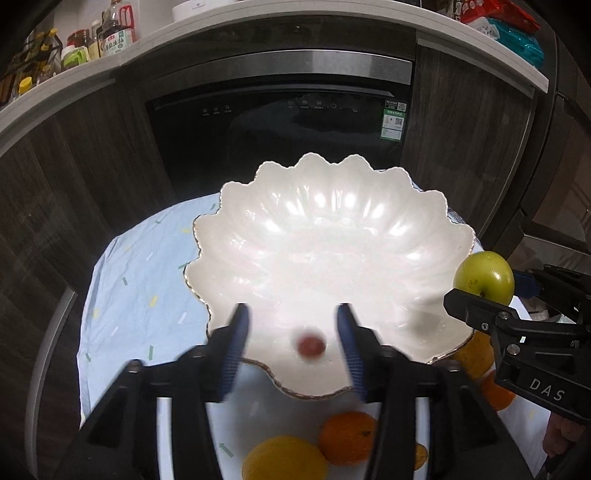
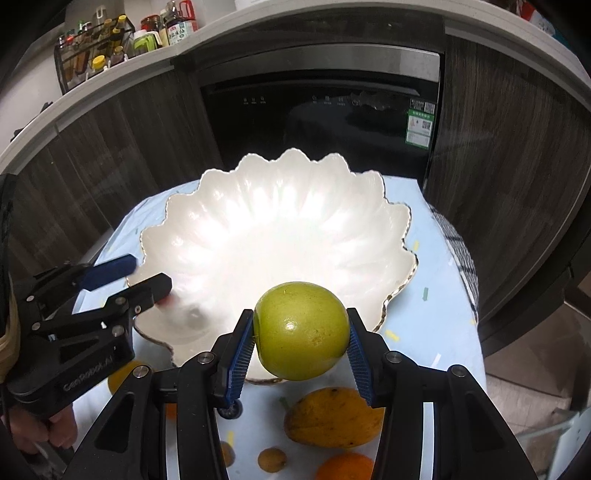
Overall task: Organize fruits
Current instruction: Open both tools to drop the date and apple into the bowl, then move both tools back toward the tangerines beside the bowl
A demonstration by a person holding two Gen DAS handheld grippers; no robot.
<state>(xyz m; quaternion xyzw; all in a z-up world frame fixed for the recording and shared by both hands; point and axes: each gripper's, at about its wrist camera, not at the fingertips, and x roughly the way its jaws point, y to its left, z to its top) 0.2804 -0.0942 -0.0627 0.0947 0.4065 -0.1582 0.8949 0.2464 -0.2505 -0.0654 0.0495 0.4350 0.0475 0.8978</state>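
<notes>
Right hand-held gripper clamps a green apple over the near rim of the white bowl. Left hand-held gripper, jaws spread and empty, hovers above a blurred red fruit in the bowl.

I'm working in a home kitchen: a built-in black dishwasher sits at twelve o'clock between dark wood cabinets, under a pale countertop with sauce bottles and a condiment rack at eleven o'clock.
</notes>
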